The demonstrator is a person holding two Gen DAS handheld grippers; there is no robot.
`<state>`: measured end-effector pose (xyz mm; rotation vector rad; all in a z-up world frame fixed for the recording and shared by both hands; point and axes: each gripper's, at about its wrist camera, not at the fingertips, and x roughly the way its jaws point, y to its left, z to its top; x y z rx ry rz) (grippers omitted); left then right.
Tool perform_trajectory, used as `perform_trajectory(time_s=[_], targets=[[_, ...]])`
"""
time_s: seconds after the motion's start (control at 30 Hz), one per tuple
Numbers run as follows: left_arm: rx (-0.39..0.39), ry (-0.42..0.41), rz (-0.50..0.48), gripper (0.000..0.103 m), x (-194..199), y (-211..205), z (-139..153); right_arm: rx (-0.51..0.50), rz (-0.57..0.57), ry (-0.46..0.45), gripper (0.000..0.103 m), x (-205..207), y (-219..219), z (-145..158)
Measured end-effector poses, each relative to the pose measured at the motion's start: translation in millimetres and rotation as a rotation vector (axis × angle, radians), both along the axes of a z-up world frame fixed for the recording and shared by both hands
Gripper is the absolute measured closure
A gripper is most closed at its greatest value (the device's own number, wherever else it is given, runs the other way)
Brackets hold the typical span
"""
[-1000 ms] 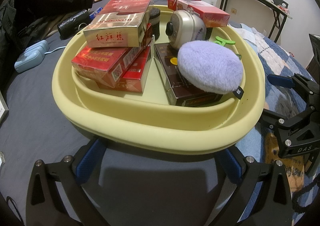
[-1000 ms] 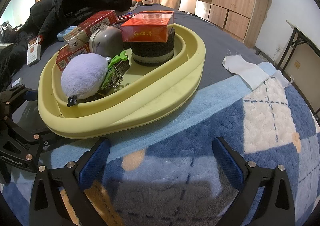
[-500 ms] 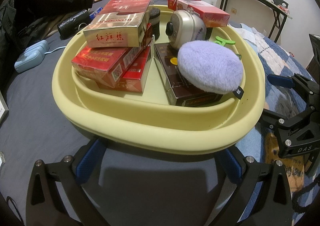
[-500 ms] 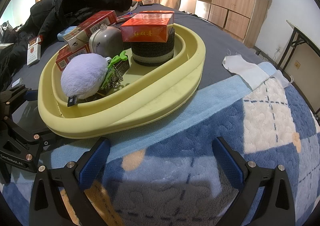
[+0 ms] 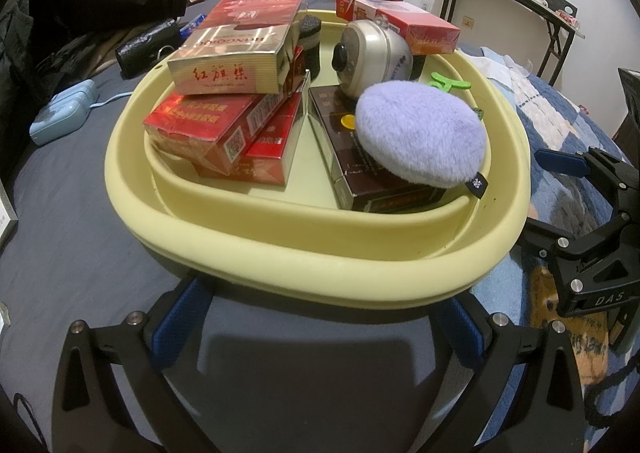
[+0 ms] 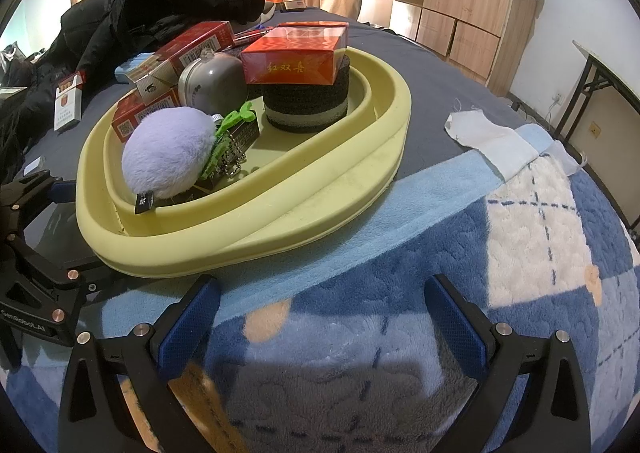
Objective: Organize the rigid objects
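A pale yellow basin (image 5: 320, 269) (image 6: 280, 229) rests on the bed. It holds stacked red cartons (image 5: 216, 133), a gold-fronted carton (image 5: 228, 73) on top, a dark brown box (image 5: 376, 189), a silver round clock (image 5: 372, 57) (image 6: 212, 83), a lilac plush puff (image 5: 420, 137) (image 6: 168, 153), a green clip (image 6: 232, 125) and a black round tin (image 6: 308, 101) with a red box (image 6: 296, 53) on it. My left gripper (image 5: 320, 317) stands open just before the basin's near rim, holding nothing. My right gripper (image 6: 320, 313) is open over the blanket, a little short of the basin, empty.
A blue checked fleece blanket (image 6: 460, 293) covers the near right of the bed, a grey sheet (image 5: 72, 253) the left. Black clothing (image 6: 152, 13), a light-blue device (image 5: 60, 117), a loose cigarette pack (image 6: 68, 101) and a white cloth (image 6: 492, 141) lie around. Wardrobe and folding table stand behind.
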<state>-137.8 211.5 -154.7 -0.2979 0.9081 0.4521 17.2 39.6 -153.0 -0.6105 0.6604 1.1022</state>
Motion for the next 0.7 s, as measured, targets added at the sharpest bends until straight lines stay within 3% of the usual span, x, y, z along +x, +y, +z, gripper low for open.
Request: perform_trajectory(time_s=[0.7], targets=[[-0.001,0.001,0.000,0.000,-0.3,0.3,0.7,-0.002,-0.001,-0.004,0.000,-2.8,-0.1,0.1]])
